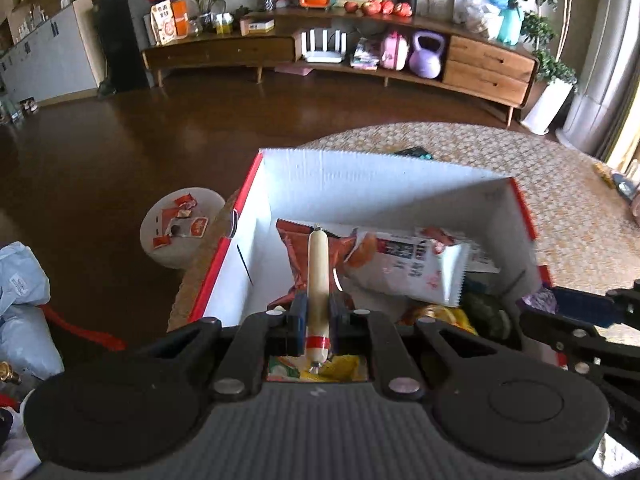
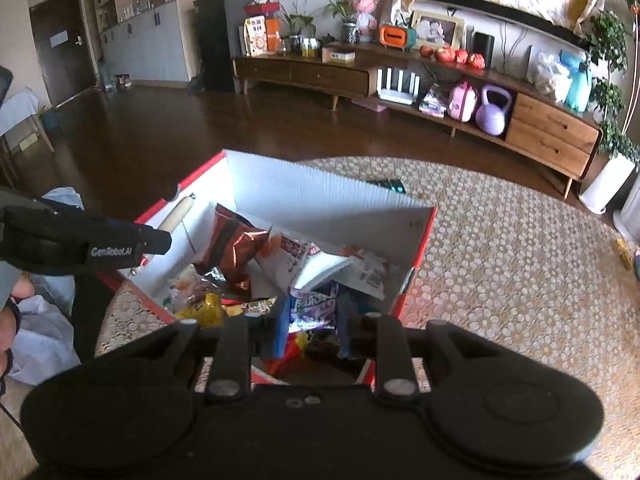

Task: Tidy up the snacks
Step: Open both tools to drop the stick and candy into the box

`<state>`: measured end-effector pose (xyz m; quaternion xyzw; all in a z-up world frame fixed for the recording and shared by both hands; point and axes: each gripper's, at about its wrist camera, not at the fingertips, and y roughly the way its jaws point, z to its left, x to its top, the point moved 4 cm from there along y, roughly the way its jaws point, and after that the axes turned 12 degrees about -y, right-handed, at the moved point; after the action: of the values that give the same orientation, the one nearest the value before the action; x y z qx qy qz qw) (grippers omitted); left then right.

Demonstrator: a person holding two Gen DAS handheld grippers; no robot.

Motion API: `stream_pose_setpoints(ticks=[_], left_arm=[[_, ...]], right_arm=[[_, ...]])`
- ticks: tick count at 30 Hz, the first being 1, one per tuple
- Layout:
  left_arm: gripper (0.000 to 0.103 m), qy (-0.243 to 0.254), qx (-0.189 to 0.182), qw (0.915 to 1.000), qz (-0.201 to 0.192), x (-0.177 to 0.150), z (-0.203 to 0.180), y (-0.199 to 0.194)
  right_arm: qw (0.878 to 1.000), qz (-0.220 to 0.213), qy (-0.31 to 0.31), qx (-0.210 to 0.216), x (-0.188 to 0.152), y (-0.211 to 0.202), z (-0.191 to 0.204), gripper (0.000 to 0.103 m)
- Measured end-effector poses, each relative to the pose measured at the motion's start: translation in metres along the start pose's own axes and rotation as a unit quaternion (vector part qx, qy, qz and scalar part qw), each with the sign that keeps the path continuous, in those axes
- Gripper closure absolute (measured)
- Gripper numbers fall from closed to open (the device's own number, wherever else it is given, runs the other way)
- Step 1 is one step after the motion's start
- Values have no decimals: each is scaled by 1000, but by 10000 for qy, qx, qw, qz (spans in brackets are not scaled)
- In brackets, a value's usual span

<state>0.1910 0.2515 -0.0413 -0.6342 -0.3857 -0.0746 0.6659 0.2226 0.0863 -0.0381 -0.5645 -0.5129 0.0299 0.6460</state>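
Left gripper [image 1: 318,312] sits right up front in its own view, blue pads pinched onto a sausage stick [image 1: 318,280] that points up over the snack box [image 1: 360,176]. Inside that box lie a brown chip bag [image 1: 304,256] and a white packet [image 1: 412,272]. A small round stool [image 1: 176,236] stands on the dark floor left of the box.

Right view: right gripper [image 2: 310,328] hangs over the near end of the box [image 2: 320,188], jaws apart, nothing clamped, a purple wrapper [image 2: 312,304] showing between them. Box rests on a woven rug [image 2: 500,264]; a long wooden sideboard [image 2: 552,132] runs behind the box.
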Motion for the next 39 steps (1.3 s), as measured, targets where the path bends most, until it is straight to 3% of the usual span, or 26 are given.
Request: stream_pose_setpoints(ticks=[12, 24, 27, 33, 35, 39], left_arm=[[92, 74, -101, 9991, 403, -12, -7, 48], [92, 60, -208, 9982, 553, -23, -6, 60], [90, 59, -232, 9982, 555, -25, -5, 59], [68, 125, -235, 9987, 425, -29, -6, 52], [42, 128, -265, 9990, 334, -29, -7, 47], [36, 172, -145, 9997, 55, -28, -6, 34]], right_arm=[[9994, 282, 176, 63, -4, 30, -2, 79], [9985, 429, 267, 200, -13, 40, 5, 73], [9984, 415, 297, 230, -15, 40, 5, 66], [9987, 221, 359, 301, -16, 30, 4, 40], [9987, 146, 384, 304, -16, 25, 3, 32], [9983, -23, 459, 364, -17, 12, -1, 20]])
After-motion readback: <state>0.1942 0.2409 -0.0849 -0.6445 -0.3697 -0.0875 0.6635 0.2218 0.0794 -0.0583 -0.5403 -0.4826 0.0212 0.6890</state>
